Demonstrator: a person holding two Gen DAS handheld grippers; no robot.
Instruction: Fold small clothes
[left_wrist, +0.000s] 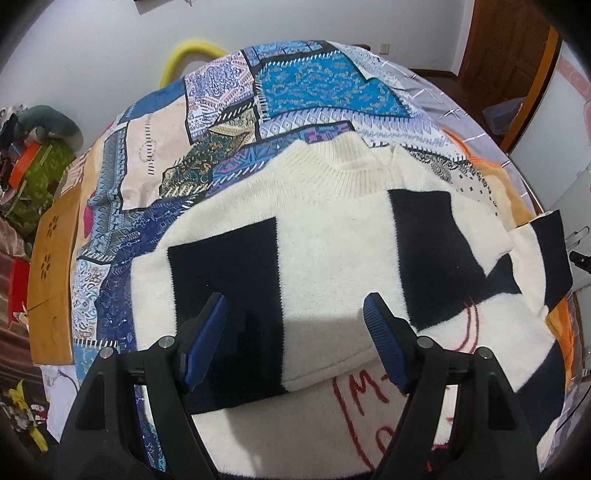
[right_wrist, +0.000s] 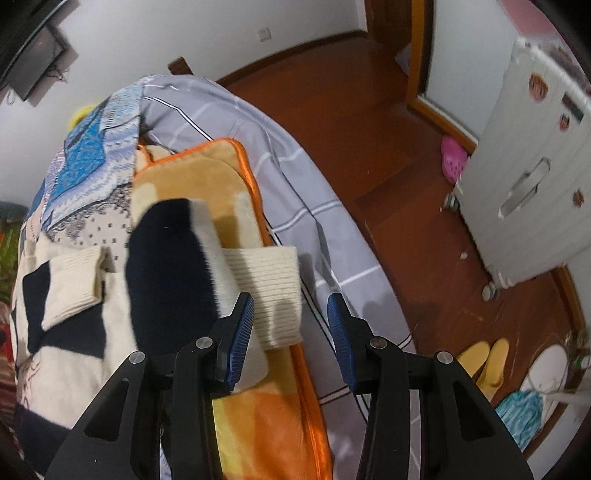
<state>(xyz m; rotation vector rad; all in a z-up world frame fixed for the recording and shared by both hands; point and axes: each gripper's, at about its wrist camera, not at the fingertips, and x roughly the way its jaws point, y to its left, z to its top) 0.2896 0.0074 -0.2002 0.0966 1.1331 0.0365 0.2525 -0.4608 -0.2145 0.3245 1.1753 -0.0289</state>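
I see the cream-and-navy sweater (left_wrist: 332, 236) flat on the patchwork bed cover (left_wrist: 207, 122), one sleeve folded across its front. My left gripper (left_wrist: 295, 314) hovers above it, fingers wide, empty. My right gripper (right_wrist: 291, 314) stands partly apart over the ribbed sleeve cuff (right_wrist: 266, 291), gripping nothing.

Sweater (left_wrist: 332, 229): one; patchwork cloth (left_wrist: 229, 122): one; orange blanket (right_wrist: 207, 173): one. Yellow slippers (right_wrist: 484, 360): two; pink shoe (right_wrist: 453, 158): one.
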